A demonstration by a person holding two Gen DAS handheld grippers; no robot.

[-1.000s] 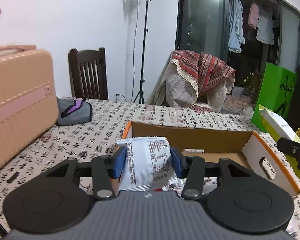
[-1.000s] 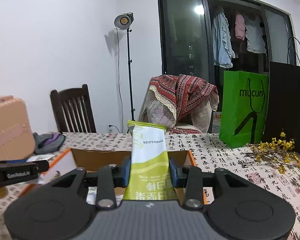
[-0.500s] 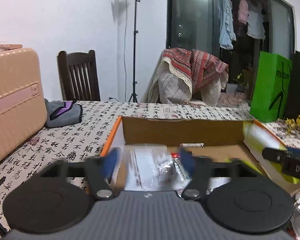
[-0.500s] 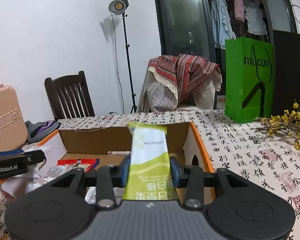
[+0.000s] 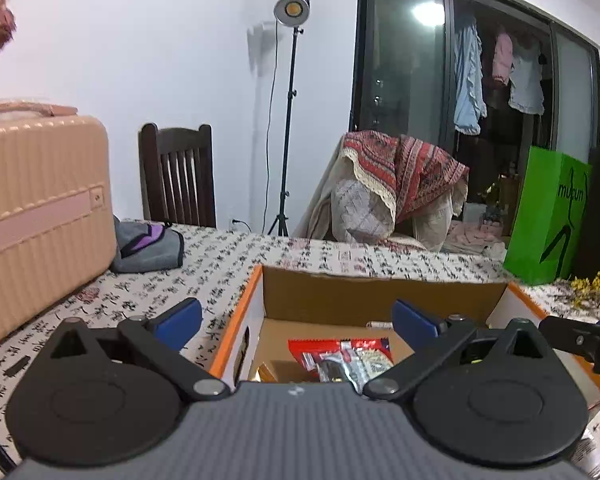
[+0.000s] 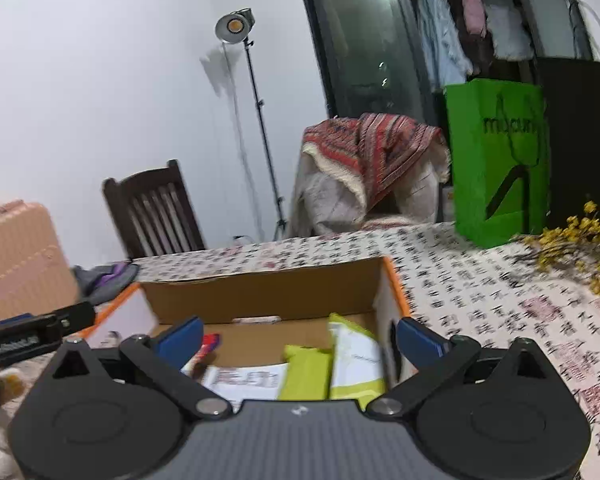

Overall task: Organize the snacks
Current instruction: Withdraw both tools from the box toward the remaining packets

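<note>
An open cardboard box with an orange rim stands on the patterned tablecloth in front of both grippers. My left gripper hangs over the box's left half, its jaws opening with nothing between them. A red snack packet and a silvery wrapper lie on the box floor below it. My right gripper is over the box too, jaws opening and not touching anything. Under it a green and white packet leans against the right wall, beside a lime packet and a white packet.
A pink suitcase and a grey-purple pouch sit left of the box. A green paper bag and yellow flowers are at the right. A wooden chair and a lamp stand stand behind the table.
Both grippers have opened wide. The white packet left the left jaws and the green and white packet left the right jaws; the green one now lies in the box.
</note>
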